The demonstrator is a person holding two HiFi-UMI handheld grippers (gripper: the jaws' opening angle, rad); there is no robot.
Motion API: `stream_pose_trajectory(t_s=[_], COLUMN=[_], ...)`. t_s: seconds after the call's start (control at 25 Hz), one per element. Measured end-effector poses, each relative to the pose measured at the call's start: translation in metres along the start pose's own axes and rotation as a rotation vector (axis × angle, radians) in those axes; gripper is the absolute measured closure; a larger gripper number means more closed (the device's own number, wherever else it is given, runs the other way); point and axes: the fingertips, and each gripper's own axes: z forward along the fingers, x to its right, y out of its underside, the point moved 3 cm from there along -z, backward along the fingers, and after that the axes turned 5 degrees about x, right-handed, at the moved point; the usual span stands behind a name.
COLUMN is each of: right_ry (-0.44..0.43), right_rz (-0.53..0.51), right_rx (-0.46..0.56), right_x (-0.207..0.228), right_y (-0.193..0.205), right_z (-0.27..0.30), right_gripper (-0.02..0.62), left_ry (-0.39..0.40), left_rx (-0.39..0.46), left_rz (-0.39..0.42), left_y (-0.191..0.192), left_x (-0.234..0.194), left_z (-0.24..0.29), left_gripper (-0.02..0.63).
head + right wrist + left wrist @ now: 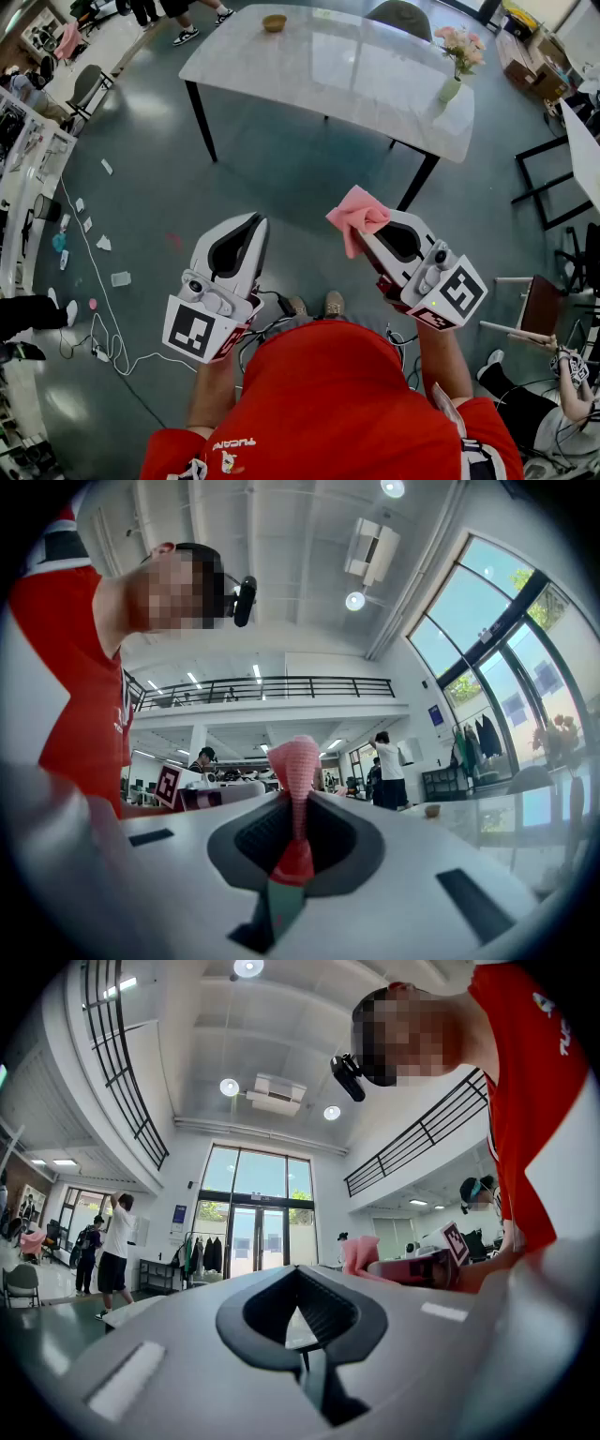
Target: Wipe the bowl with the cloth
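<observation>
A small brown bowl (274, 22) stands at the far left end of a white marble table (356, 84), well away from both grippers; it also shows tiny as the bowl (431, 810) in the right gripper view. My right gripper (370, 228) is shut on a pink cloth (354, 216), which bunches up above its tip; the cloth (295, 771) stands upright between the pads. My left gripper (251, 225) is shut with nothing in it, held level beside the right one over the floor. The pink cloth (359, 1254) also shows in the left gripper view.
A vase of pink flowers (457, 58) stands at the table's right end, a chair (406, 16) behind it. Cables and paper scraps (103, 281) lie on the grey floor at left. More chairs and a table edge (562, 187) stand at right. People stand in the background.
</observation>
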Motion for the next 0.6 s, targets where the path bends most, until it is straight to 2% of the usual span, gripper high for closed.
stream_pose_trajectory(t_s=[0.28, 0.6], right_ry=[-0.002, -0.017], right_rz=[0.005, 0.068], right_rx=[-0.003, 0.022], right_x=[0.002, 0.0048], right_y=[0.0031, 0.0075], right_z=[-0.0032, -0.0046], right_gripper=[0.575, 0.574], left_ry=[-0.004, -0.025], left_rx=[-0.007, -0.021], left_rz=[0.003, 0.016], left_y=[0.0035, 0.0082], left_x=[0.0029, -0.0017], left_z=[0.0007, -0.0047], left_gripper=[0.601, 0.601])
